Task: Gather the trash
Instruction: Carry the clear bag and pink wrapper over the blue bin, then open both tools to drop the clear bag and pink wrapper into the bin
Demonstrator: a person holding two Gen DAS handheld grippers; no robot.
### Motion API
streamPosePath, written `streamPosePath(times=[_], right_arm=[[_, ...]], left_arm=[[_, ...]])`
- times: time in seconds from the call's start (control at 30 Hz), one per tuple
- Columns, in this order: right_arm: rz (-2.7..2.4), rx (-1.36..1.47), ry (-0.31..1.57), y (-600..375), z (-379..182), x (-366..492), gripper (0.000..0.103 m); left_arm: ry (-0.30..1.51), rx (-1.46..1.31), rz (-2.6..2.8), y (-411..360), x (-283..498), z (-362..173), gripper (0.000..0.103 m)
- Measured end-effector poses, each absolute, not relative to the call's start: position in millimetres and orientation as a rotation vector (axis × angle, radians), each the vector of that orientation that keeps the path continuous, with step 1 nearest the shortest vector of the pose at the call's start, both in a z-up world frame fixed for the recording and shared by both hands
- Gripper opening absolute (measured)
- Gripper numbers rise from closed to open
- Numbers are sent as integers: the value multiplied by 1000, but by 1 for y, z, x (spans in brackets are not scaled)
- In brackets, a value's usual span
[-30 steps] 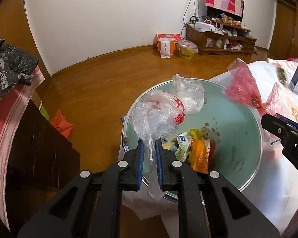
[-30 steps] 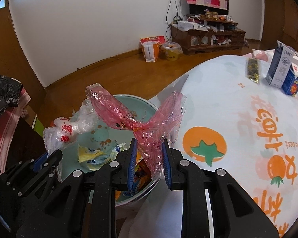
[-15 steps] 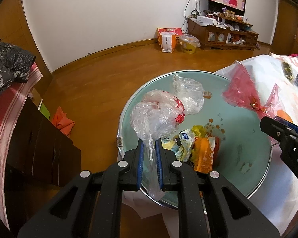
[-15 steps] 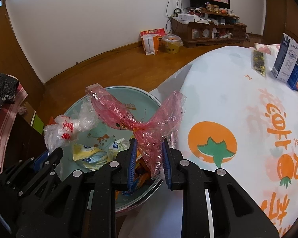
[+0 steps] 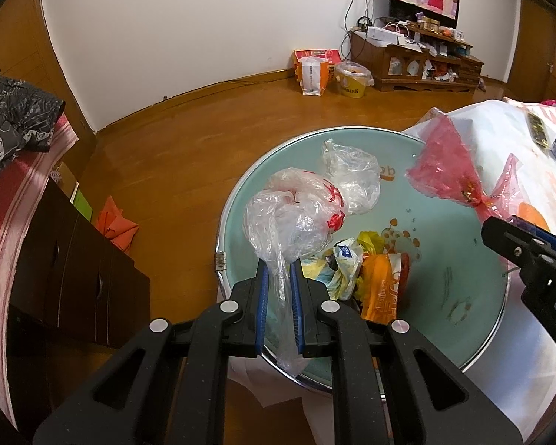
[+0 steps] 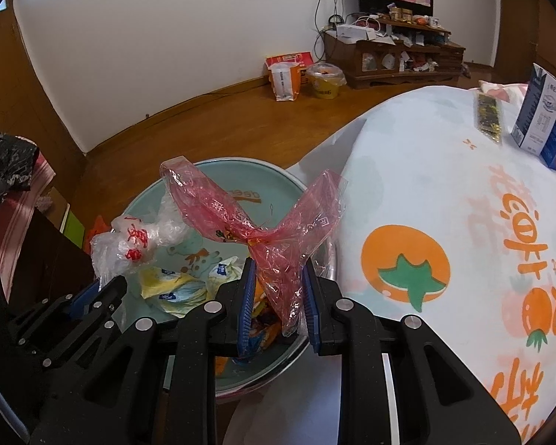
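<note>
My left gripper [image 5: 278,289] is shut on a clear plastic bag with red print [image 5: 296,218], held above the near rim of a pale green basin [image 5: 459,259]. In the basin lie another clear bag [image 5: 352,178] and several crumpled wrappers [image 5: 356,270], yellow, white and orange. My right gripper [image 6: 278,289] is shut on a red see-through plastic bag [image 6: 248,215] over the basin's right edge [image 6: 211,170], next to the table. That red bag [image 5: 444,163] and the right gripper [image 5: 530,256] show at the right of the left wrist view.
A round table with an orange-fruit cloth [image 6: 444,222] fills the right; cartons [image 6: 541,118] and a dark packet [image 6: 487,115] stand on it. A dark cabinet [image 5: 74,267] and red striped cloth are left. Bags [image 5: 311,74] and a yellow tub sit by the far wall.
Both grippers keep their bags. The view has crept slightly so that more of the basin shows; the hands have barely moved.
</note>
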State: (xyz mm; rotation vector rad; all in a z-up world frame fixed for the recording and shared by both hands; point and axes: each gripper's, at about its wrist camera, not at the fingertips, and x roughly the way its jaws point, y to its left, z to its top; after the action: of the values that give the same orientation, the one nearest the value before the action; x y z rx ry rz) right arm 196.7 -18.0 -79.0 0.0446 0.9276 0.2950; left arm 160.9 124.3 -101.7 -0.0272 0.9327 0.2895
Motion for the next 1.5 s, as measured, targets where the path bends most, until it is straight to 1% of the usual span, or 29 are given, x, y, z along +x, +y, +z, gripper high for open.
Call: streamPosePath(times=[0.43, 0.77, 0.83, 0.97, 1.07, 1.1, 1.13, 1.17, 1.23, 1.27, 1.3, 1.33, 1.37, 1.43, 1.5], right_arm=[[304, 47, 907, -24, -72, 194, 25], [306, 7, 929, -6, -85, 202, 25], [315, -5, 932, -2, -87, 204, 26], [334, -10, 952, 0, -92, 206, 31], [340, 1, 949, -3, -90, 205, 34], [338, 1, 943, -5, -88, 204, 37], [336, 2, 937, -6, -86, 202, 42], [333, 8, 929, -9, -83, 201, 45], [332, 20, 917, -14, -77, 198, 57], [333, 25, 914, -16, -74, 198, 59], [333, 33, 910, -20, -71, 197, 64], [331, 38, 906, -22, -69, 196, 69], [326, 48, 900, -26, -66, 194, 71], [325, 74, 891, -34, -60, 190, 78], [322, 89, 878, -40, -54, 184, 82]], left_arm=[[928, -26, 287, 124, 158, -100, 12], [962, -23, 310, 132, 162, -110, 12], [967, -25, 313, 133, 163, -112, 12], [970, -21, 318, 133, 164, -112, 16], [967, -35, 304, 132, 163, -110, 21], [964, -38, 298, 132, 163, -109, 25], [962, -43, 291, 132, 162, -108, 32], [957, -45, 285, 130, 161, -107, 35], [946, -41, 277, 127, 159, -104, 48], [942, -40, 276, 126, 158, -102, 52], [935, -34, 290, 124, 156, -100, 61], [923, -34, 298, 124, 154, -97, 65], [915, -38, 297, 123, 152, -94, 66], [899, -48, 303, 123, 147, -88, 75], [884, -39, 317, 121, 141, -83, 77]])
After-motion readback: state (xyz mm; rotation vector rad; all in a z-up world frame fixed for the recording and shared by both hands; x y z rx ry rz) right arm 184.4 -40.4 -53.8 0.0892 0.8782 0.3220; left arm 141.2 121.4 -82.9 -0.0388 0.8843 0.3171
